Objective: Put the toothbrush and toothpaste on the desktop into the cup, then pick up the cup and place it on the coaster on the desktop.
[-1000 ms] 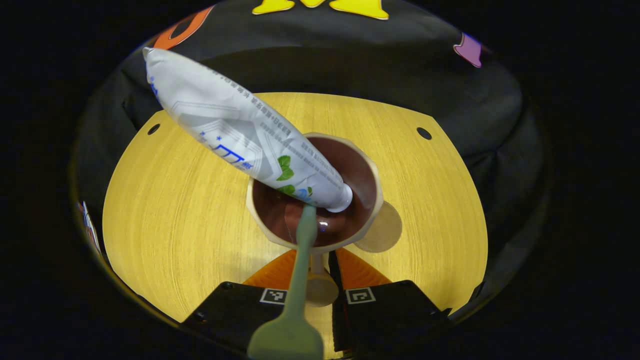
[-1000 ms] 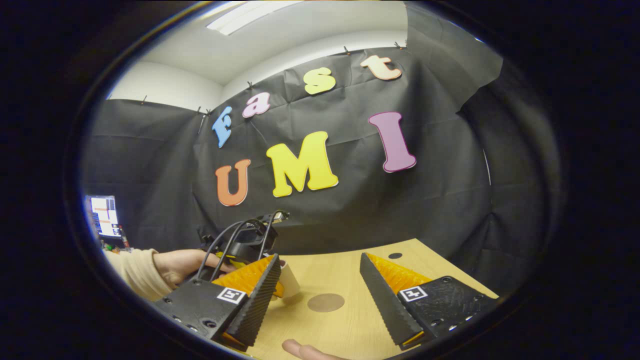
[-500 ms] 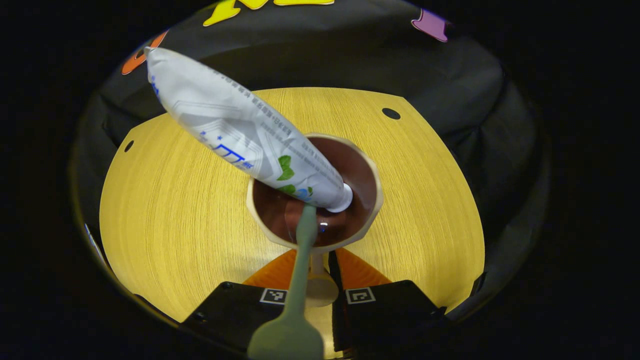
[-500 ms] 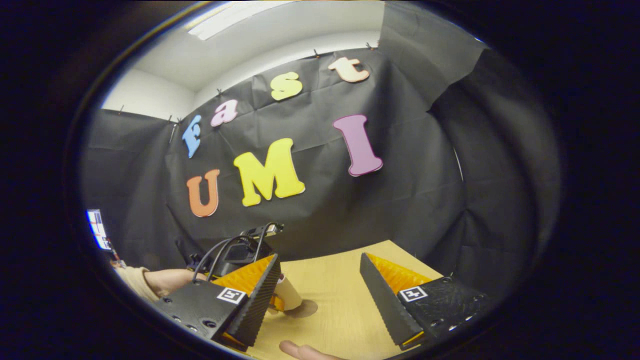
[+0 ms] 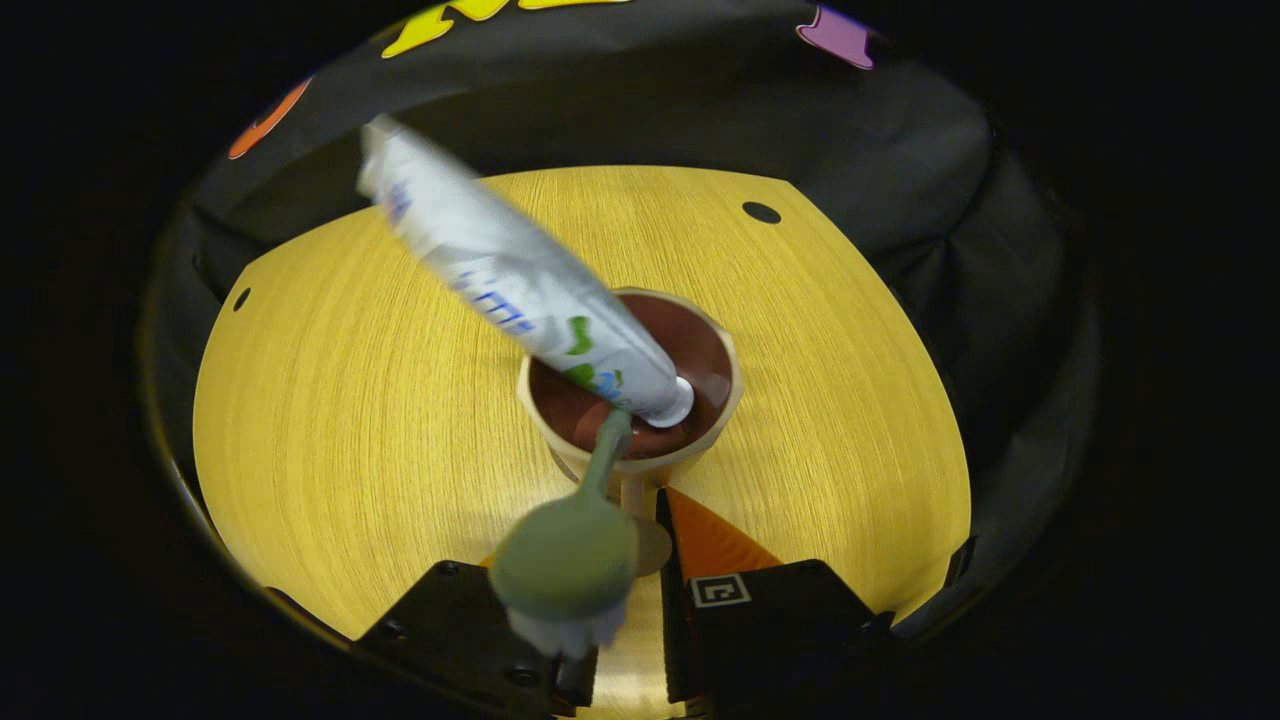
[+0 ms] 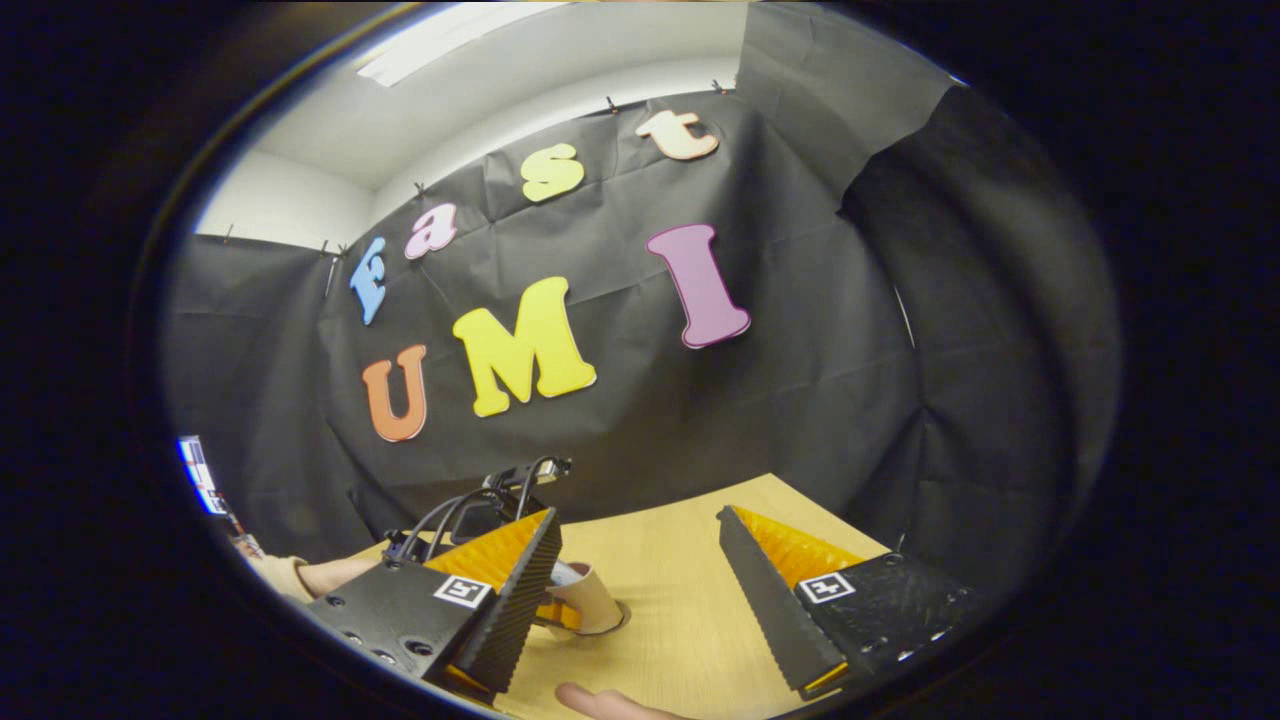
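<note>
A beige cup (image 5: 630,385) with a brown inside stands on the yellow wooden table (image 5: 350,400). The white toothpaste tube (image 5: 520,285) leans out of it to the upper left, blurred. The green toothbrush (image 5: 570,560) stands in it too, its head close to the camera. My left gripper (image 5: 632,495) is shut on the cup's handle (image 5: 632,488); the brush head hides its left finger. In the right gripper view the cup (image 6: 592,600) rests on the brown coaster (image 6: 622,617), of which a sliver shows. My right gripper (image 6: 638,515) hangs open above the table, holding nothing.
The left gripper's cabled body (image 6: 490,505) and a sleeve (image 6: 290,577) show at the left of the right gripper view. A fingertip (image 6: 600,700) pokes in at the bottom. Two round holes (image 5: 761,212) mark the table's far corners, near the black cloth wall.
The cup has dropped away from the left camera and now covers the coaster. The toothpaste tube and the toothbrush have swung inside it. The right gripper stays open and has turned slightly.
</note>
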The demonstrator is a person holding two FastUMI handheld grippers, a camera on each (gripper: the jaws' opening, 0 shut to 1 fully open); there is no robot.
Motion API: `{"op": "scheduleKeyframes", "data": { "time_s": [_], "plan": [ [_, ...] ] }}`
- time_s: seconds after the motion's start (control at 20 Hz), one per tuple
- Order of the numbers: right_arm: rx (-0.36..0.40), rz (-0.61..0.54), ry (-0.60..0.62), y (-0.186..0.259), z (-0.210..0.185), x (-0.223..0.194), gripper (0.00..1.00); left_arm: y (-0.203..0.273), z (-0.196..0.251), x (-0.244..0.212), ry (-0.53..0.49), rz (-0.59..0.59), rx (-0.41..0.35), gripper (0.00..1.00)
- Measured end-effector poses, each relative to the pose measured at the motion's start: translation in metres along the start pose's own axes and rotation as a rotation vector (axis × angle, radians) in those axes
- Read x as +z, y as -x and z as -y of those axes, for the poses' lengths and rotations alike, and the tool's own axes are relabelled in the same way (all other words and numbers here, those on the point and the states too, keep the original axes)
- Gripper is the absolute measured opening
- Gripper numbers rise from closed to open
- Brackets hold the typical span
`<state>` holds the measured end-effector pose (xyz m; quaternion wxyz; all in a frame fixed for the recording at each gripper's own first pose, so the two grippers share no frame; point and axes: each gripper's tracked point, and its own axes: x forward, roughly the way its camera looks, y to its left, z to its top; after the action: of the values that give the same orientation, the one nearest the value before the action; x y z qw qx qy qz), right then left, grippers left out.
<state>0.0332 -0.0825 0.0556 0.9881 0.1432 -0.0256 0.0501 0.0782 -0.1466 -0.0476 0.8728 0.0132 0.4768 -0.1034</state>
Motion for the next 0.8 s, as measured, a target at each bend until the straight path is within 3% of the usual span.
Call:
{"op": "scheduleKeyframes", "data": {
  "time_s": [0.1, 0.2, 0.25, 0.3, 0.35, 0.8],
  "plan": [
    [0.002, -0.003, 0.001, 0.0, -0.001, 0.0, 0.95, 0.016, -0.003, 0.012, -0.021, 0.036, 0.004, 0.22],
    [0.009, -0.001, 0.001, 0.002, -0.003, 0.0, 0.95, 0.032, -0.007, 0.021, -0.028, 0.059, 0.018, 0.48],
    [0.01, -0.001, 0.005, 0.0, -0.005, -0.001, 0.95, 0.04, -0.008, 0.026, -0.021, 0.074, 0.018, 0.37],
    [0.012, -0.003, 0.009, 0.001, -0.006, -0.001, 0.95, 0.05, -0.008, 0.031, -0.01, 0.09, 0.013, 0.48],
    [0.014, -0.005, 0.011, 0.001, -0.007, -0.002, 0.95, 0.059, -0.008, 0.036, 0.002, 0.106, 0.004, 0.39],
    [0.061, -0.022, 0.037, 0.009, -0.031, -0.01, 0.95, 0.156, -0.016, 0.109, 0.119, 0.379, -0.126, 0.49]
  ]
}}
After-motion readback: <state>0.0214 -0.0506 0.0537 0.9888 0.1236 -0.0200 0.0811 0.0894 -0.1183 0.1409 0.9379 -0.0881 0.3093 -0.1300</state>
